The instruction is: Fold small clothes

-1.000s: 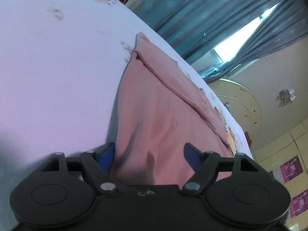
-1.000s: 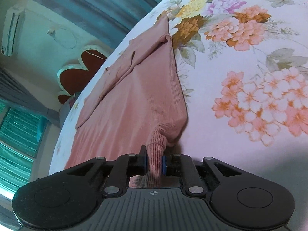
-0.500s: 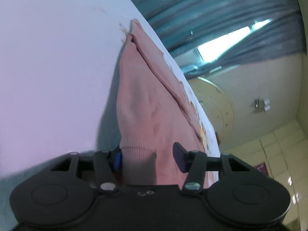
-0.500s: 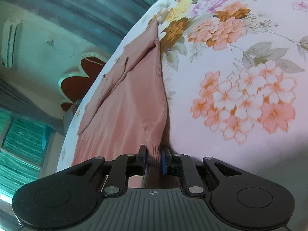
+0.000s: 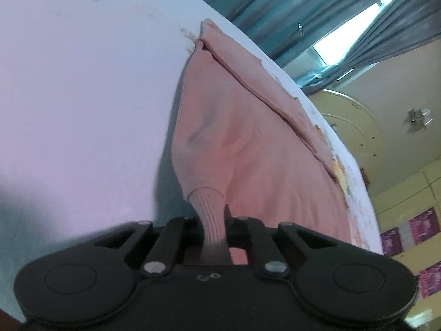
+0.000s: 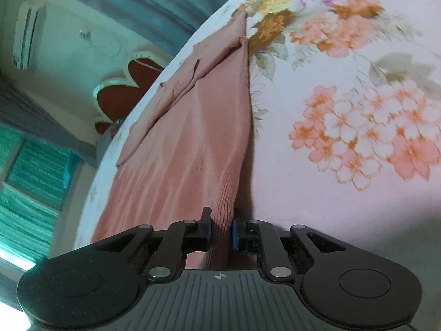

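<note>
A white bedsheet with a print of pink, orange and yellow flowers covers the bed. Blue-grey curtains hang behind it, and bright daylight comes through a gap at the window. A white air conditioner sits high on the wall. A dark red headboard with a pale rim stands at the bed's edge. Purple posters, perhaps, hang on the yellow wall; they are blurred.
</note>
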A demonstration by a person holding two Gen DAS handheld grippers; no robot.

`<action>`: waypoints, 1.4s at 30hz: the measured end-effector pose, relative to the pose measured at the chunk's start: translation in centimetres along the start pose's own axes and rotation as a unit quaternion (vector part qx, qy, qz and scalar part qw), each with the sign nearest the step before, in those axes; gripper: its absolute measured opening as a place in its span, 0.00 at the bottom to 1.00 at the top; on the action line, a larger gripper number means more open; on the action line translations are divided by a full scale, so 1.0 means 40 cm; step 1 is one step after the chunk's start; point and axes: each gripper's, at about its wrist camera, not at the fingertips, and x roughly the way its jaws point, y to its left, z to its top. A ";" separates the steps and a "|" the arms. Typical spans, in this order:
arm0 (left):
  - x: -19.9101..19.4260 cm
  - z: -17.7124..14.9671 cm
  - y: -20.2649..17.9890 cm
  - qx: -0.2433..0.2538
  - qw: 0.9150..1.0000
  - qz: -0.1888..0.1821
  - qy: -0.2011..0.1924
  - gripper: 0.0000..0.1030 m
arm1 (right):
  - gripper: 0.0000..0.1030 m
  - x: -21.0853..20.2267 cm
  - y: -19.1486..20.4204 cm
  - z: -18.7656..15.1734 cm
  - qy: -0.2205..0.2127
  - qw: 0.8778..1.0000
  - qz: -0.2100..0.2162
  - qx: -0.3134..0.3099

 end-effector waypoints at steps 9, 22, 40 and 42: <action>-0.021 0.001 -0.030 0.019 0.999 0.030 -0.009 0.06 | 0.08 -0.006 -0.020 -0.005 -0.020 0.999 -0.002 0.041; 0.077 0.428 -0.216 0.026 0.990 -0.097 -0.095 0.06 | 0.08 0.082 0.171 0.420 -0.140 0.990 0.025 0.013; 0.493 0.726 -0.148 0.017 0.994 -0.090 -0.058 0.48 | 0.64 0.502 0.057 0.808 -0.147 0.986 -0.074 0.038; 0.480 0.727 -0.154 0.042 0.994 -0.072 -0.067 0.55 | 0.64 0.495 0.051 0.812 -0.146 0.986 -0.071 0.032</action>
